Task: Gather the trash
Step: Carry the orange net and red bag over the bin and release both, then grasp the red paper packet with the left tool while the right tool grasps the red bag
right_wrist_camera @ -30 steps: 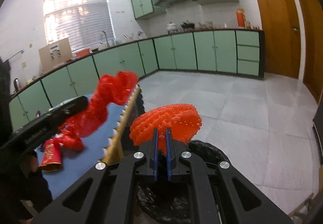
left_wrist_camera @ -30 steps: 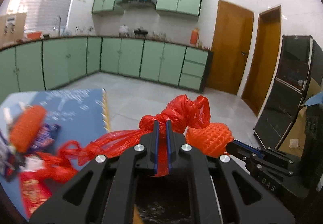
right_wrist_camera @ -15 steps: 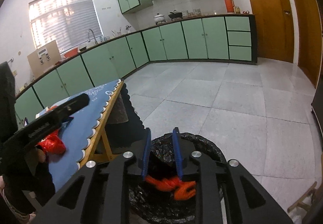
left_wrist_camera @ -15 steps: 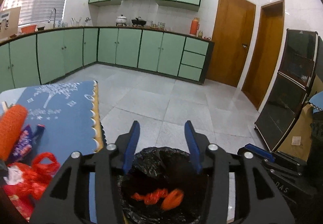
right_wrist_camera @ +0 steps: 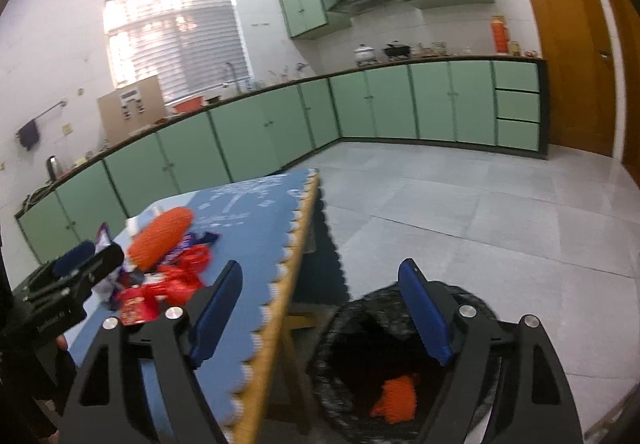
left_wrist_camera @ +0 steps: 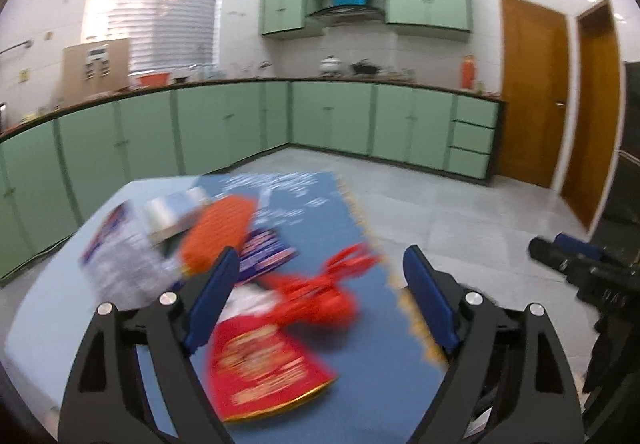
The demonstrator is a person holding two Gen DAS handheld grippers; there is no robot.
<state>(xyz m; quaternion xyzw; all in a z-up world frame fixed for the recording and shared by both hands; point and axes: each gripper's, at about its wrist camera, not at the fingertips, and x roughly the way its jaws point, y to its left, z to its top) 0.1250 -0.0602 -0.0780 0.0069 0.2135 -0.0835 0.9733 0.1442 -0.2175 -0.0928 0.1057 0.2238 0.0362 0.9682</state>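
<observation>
I see my left gripper opening wide and empty over the blue table, whose trash pile is smeared by blur; only a red bag and orange foam net read. My right gripper, also opening and empty, hangs above the black-lined bin beside the table; orange trash lies inside, partly hidden.

trash on table, bin beside
</observation>
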